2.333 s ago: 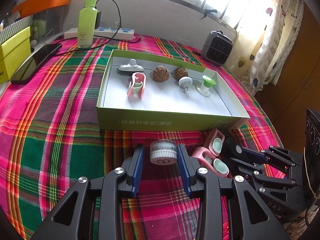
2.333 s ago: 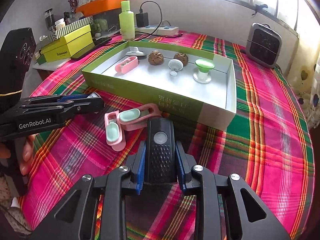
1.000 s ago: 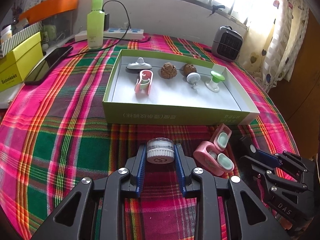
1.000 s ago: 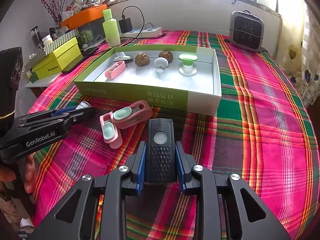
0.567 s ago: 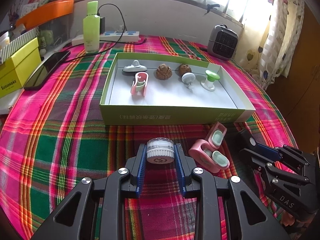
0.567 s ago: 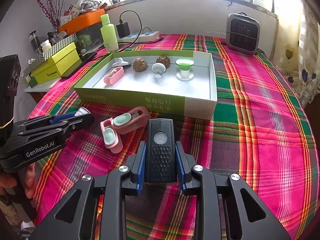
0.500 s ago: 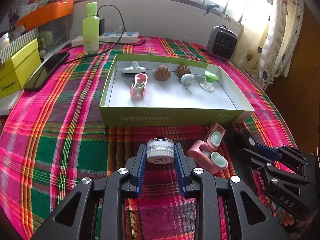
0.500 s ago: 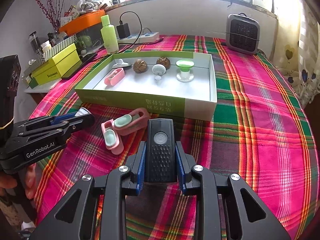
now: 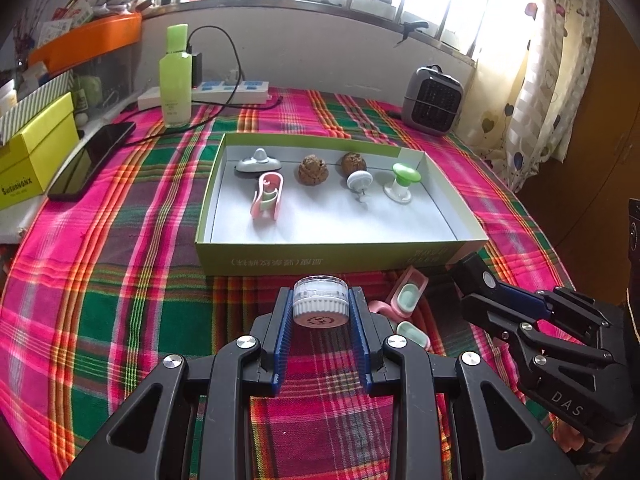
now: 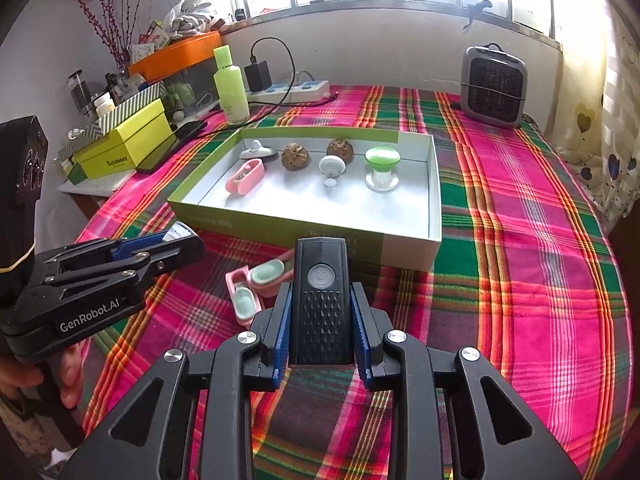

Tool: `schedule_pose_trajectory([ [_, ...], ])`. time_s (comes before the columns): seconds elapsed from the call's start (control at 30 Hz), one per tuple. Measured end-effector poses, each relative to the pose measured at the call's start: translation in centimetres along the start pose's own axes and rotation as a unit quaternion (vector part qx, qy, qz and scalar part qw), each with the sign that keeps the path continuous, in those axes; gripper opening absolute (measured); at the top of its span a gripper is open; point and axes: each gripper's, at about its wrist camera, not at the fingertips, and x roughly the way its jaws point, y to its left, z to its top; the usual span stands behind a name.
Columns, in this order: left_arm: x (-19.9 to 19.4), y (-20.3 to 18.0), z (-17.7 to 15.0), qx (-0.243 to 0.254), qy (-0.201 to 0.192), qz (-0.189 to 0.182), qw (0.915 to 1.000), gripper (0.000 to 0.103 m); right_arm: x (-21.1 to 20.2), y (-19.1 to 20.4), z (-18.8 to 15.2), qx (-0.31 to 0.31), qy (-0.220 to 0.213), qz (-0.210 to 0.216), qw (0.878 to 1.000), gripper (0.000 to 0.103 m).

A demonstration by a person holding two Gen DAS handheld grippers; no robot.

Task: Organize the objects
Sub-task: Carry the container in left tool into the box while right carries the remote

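Pinching a small white jar (image 9: 320, 306) between its blue pads, the left hand-held gripper (image 9: 320, 312) holds it clear above the plaid cloth (image 9: 120, 280); the jar lies on its side, base toward the camera. The right hand-held gripper (image 10: 320, 312) is clamped on a black remote (image 10: 320, 300), button face up, held lengthwise between the pads.

From the left wrist view, two pink clips (image 9: 404, 308) with mint pads lie on the cloth at 3 o'clock of the jar, just beside it; the right hand-held gripper sits beyond them, also at 3 o'clock. In the right wrist view the same clips (image 10: 256, 284) are at 9 o'clock of the remote, the left hand-held gripper (image 10: 176, 244) further out at 9 to 10 o'clock.

At 12 o'clock from both: a green-walled open box (image 9: 340, 258), near wall close to the clips. Inside, along the far side: grey holder (image 9: 258, 162), two walnuts (image 9: 314, 170), white knob (image 9: 360, 182), green-topped knob (image 9: 404, 180); one pink clip (image 9: 267, 196) in front of the holder.

Beyond the box: green bottle (image 9: 175, 80) at 11 o'clock, power strip (image 9: 224, 90), small grey heater (image 9: 432, 102) at 1 o'clock. Yellow box (image 9: 32, 160) and phone (image 9: 92, 160) at 10 o'clock.
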Motion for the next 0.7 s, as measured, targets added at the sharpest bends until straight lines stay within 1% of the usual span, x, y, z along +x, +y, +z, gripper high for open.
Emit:
schedule_pose_trajectory([
  [0.07, -0.1, -0.1, 0.2, 0.002, -0.001, -0.004, 1.0000, 0.026, 0.0, -0.1, 0.4, 0.004, 0.000, 0.004, 1.000, 0.028],
  [0.3, -0.4, -0.4, 1.4, 0.002, -0.008, -0.013, 0.9999, 0.026, -0.2, -0.3, 1.6, -0.001, -0.007, -0.005, 1.000, 0.028],
  [0.47, -0.1, -0.7, 2.3, 0.004, -0.005, -0.022, 0.9997, 0.026, 0.0, -0.7, 2.4, 0.004, -0.004, -0.004, 1.000, 0.028],
  [0.7, 0.6, -0.6, 3.7, 0.002, -0.005, -0.022, 0.9997, 0.026, 0.6, -1.7, 4.0, 0.014, -0.004, -0.007, 1.000, 0.028],
])
